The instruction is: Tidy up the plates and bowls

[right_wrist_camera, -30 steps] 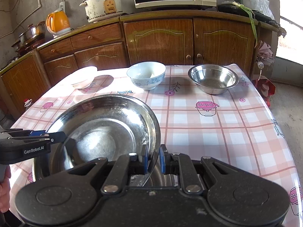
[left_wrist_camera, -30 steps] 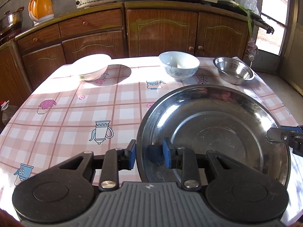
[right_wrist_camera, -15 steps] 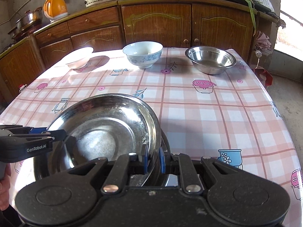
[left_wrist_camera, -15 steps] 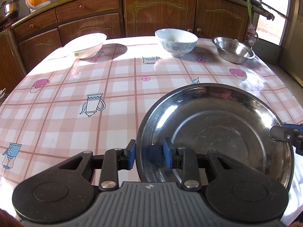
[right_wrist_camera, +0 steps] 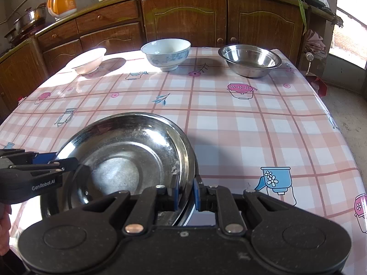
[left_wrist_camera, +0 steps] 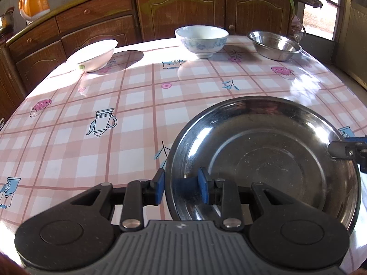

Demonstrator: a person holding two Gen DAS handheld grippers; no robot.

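A wide steel plate (left_wrist_camera: 263, 160) (right_wrist_camera: 119, 160) hangs low over the near part of the checked table (left_wrist_camera: 68, 149) (right_wrist_camera: 252, 126). My left gripper (left_wrist_camera: 181, 184) is shut on its left rim, one blue pad outside and one inside. On the opposite rim my right gripper (right_wrist_camera: 184, 191) is shut tight. Each gripper shows in the other's view: the right gripper (left_wrist_camera: 344, 147) at the plate's far side, the left gripper (right_wrist_camera: 57, 162) at the left. Whether the plate touches the cloth I cannot tell.
Along the far edge stand a white bowl (left_wrist_camera: 94, 56) (right_wrist_camera: 88, 61), a blue-patterned bowl (left_wrist_camera: 201, 40) (right_wrist_camera: 166, 53) and a steel bowl (left_wrist_camera: 274, 45) (right_wrist_camera: 250, 59). Wooden cabinets (right_wrist_camera: 183, 20) rise behind, with an orange kettle (right_wrist_camera: 62, 1) on the counter.
Both grippers have sunk toward the table with the steel plate between them. Their grips on the rim look the same.
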